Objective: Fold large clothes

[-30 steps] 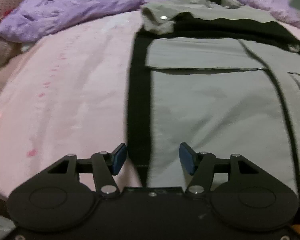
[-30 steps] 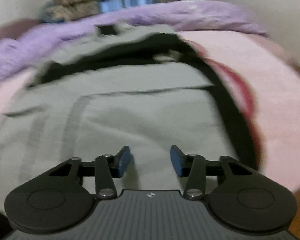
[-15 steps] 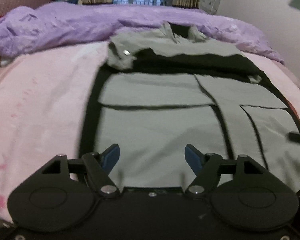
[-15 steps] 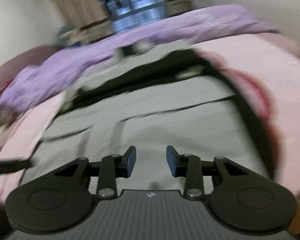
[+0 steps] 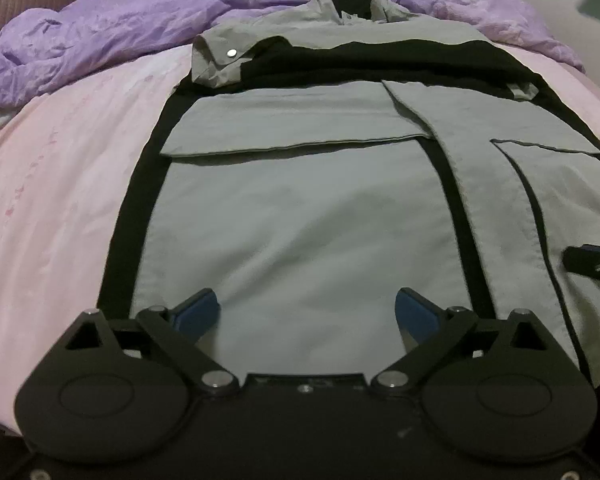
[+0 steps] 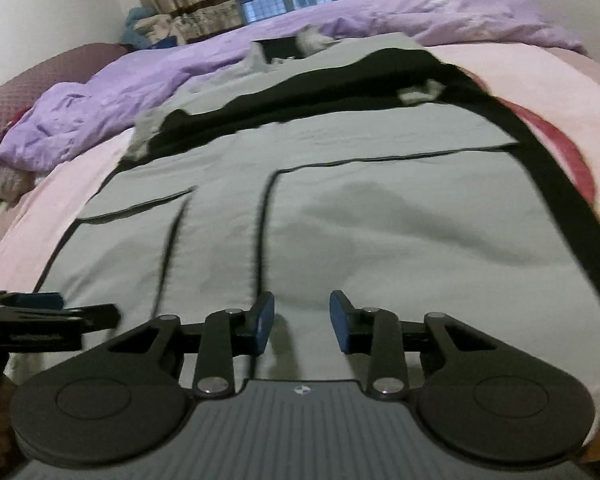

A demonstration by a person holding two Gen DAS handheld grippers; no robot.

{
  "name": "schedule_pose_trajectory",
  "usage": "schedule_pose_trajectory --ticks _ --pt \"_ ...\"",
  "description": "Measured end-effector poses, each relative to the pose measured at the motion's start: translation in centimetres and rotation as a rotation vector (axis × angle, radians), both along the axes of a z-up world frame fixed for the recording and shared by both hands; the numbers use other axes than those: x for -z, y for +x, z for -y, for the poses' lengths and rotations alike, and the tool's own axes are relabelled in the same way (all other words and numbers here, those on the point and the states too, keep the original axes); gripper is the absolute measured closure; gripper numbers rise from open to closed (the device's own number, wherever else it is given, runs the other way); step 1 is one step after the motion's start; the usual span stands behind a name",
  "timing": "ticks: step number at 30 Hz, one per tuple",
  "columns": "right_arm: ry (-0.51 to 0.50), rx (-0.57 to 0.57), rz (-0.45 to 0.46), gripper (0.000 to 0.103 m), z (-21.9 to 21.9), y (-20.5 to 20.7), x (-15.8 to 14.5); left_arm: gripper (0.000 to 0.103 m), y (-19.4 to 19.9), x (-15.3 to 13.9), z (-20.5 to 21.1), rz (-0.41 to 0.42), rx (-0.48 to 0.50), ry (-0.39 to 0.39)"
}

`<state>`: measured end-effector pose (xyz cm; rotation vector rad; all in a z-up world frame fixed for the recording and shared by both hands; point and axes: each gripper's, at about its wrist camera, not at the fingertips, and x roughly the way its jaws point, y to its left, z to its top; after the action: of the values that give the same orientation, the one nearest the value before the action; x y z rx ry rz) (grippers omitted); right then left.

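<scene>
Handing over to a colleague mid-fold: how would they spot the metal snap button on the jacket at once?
Start from the pink bed sheet, where the grey and black jacket lies spread flat below the purple duvet. Go to the jacket's far left corner, where a grey sleeve cuff is folded over the black band. The snap button is the only shiny silver dot there.

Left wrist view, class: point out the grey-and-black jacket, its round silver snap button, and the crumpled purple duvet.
Grey-and-black jacket [image 5: 300, 232], left wrist view, middle of its grey panel.
Round silver snap button [image 5: 232, 53], left wrist view, its centre, on the folded grey cuff.
Crumpled purple duvet [image 5: 100, 36], left wrist view, its wrinkled left part.
</scene>
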<state>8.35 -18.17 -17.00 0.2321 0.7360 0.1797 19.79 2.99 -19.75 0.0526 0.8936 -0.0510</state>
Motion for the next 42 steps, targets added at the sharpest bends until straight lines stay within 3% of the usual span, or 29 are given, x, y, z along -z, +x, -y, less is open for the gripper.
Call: schedule_pose_trajectory --ticks 3,8,9,12,15,17,19,23,27,30,34,39,40,41,42 --pt "0.032 0.035 -0.012 0.068 2.6 -0.3 0.0 0.003 -0.4 -0.2 -1.1 0.004 -0.003 0.034" --pt "-0.067 0.15 -0.003 0.067 7.2 -1.4 -0.3 0.004 -0.7 -0.6 -5.4 0.012 -0.049 0.129" --pt "-0.07 0.177 -0.005 0.068 8.4 -1.5 -0.2 0.0 -0.6 -0.6 -6.2 0.003 -0.064 0.134" --pt "-0.004 0.208 -0.004 0.07 11.0 -1.7 -0.1 0.0 0.1 -0.2 -8.5 -0.043 -0.089 0.055" --pt "-0.035 0.182 0.0 0.057 10.4 -1.8 -0.2 0.0 0.6 0.1 -9.5 -0.075 -0.144 -0.039" --pt "-0.074 0.169 0.007 0.037 9.2 -1.8 -0.2 0.0 0.6 0.4 -9.7 -0.07 -0.149 -0.059" --pt "-0.106 0.201 0.008 0.036 8.7 -2.1 -0.7 0.0 0.3 0.4 -9.8 -0.065 -0.15 -0.072" --pt "-0.21 0.279 0.027 0.015 9.3 -2.9 -2.1 0.0 -0.4 0.3 -9.8 -0.062 -0.111 -0.082" --pt "-0.214 0.238 -0.037 0.014 11.4 -3.4 -1.6 0.0 -1.2 0.2 -9.7 -0.076 -0.072 -0.091" --pt "-0.202 0.277 -0.074 0.01 12.9 -3.8 -0.5 0.0 -1.4 0.1 -9.3 -0.077 -0.037 -0.104" --pt "-0.052 0.267 -0.081 0.012 14.0 -4.3 -0.2 0.0 -1.5 0.3 -7.9 -0.082 0.016 -0.12" --pt "-0.088 0.226 -0.107 0.013 12.9 -3.9 0.2 0.0 -1.3 0.5 -7.3 -0.085 0.03 -0.123" --pt "-0.091 0.221 -0.105 0.023 12.7 -3.9 0.2 0.001 -1.3 0.5 -7.4 -0.082 0.026 -0.129" --pt "-0.091 0.215 -0.098 0.05 12.5 -3.9 0.2 0.007 -1.3 0.5 -7.4 -0.077 0.024 -0.131" --pt "-0.084 0.201 -0.087 0.067 12.3 -3.9 0.1 0.028 -1.4 0.3 -7.3 -0.058 0.025 -0.122"
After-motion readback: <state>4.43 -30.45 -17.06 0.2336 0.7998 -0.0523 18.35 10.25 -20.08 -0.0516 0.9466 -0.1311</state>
